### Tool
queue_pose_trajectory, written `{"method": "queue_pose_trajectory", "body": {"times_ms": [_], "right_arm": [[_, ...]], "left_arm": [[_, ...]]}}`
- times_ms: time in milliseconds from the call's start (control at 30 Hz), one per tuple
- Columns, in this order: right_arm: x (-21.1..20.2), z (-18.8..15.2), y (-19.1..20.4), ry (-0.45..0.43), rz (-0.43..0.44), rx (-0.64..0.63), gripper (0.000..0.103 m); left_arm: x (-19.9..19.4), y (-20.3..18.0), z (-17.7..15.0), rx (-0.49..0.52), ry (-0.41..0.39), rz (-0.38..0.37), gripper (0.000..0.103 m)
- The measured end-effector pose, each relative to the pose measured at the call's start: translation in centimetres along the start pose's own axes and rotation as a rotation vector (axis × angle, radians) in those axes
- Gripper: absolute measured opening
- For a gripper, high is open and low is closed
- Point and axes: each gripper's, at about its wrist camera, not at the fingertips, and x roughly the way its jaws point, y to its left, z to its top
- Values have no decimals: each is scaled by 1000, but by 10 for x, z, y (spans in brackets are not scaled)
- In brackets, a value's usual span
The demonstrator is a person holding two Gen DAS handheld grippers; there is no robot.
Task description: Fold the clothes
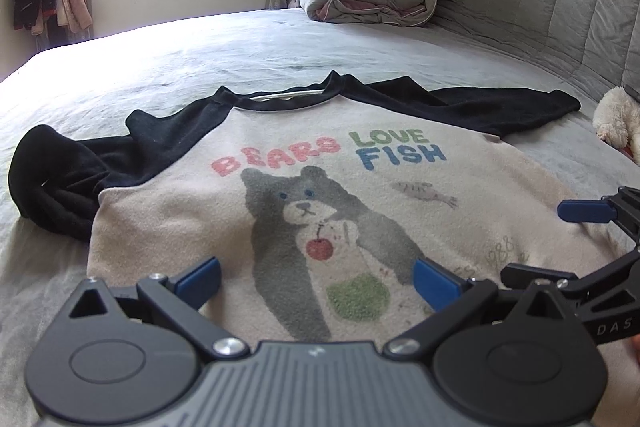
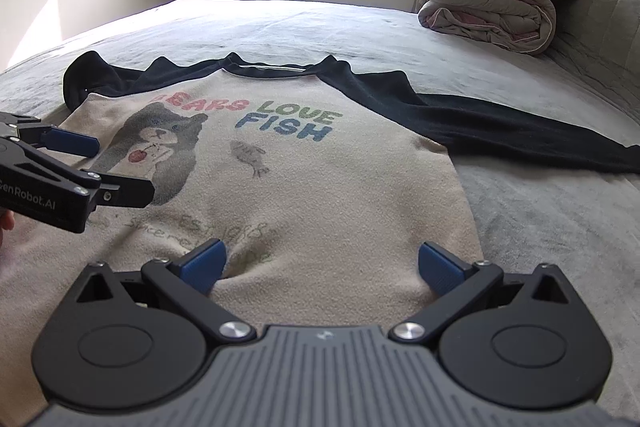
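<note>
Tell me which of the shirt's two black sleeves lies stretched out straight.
The sleeve on the right gripper's side lies straight across the bed. The other sleeve, on the left gripper's side, is bunched and doubled back beside the shirt body.

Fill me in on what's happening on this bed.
A person holds a two-finger tool in each hand over a bear-print sweatshirt spread face up on the bed. The left tool and the right tool are both open near the hem, gripping nothing. Both black sleeves lie out to the sides, so no fold has been made yet.
</note>
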Motion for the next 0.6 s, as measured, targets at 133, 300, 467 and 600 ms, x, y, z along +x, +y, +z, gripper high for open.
{"method": "queue_pose_trajectory", "body": {"times_ms": [133, 300, 467, 600], "right_arm": [[1, 0, 1, 4, -6, -5, 103], [0, -1, 2, 3, -12, -10, 103], [1, 1, 1, 14, -9, -2, 103], [3, 23, 5, 104, -17, -29, 103]], "left_arm": [[-3, 24, 6, -68, 16, 69, 102], [-4, 61, 14, -187, 7, 202, 102], [-3, 101, 16, -337, -13, 342, 99], [2, 137, 19, -490, 16, 351, 92]]}}
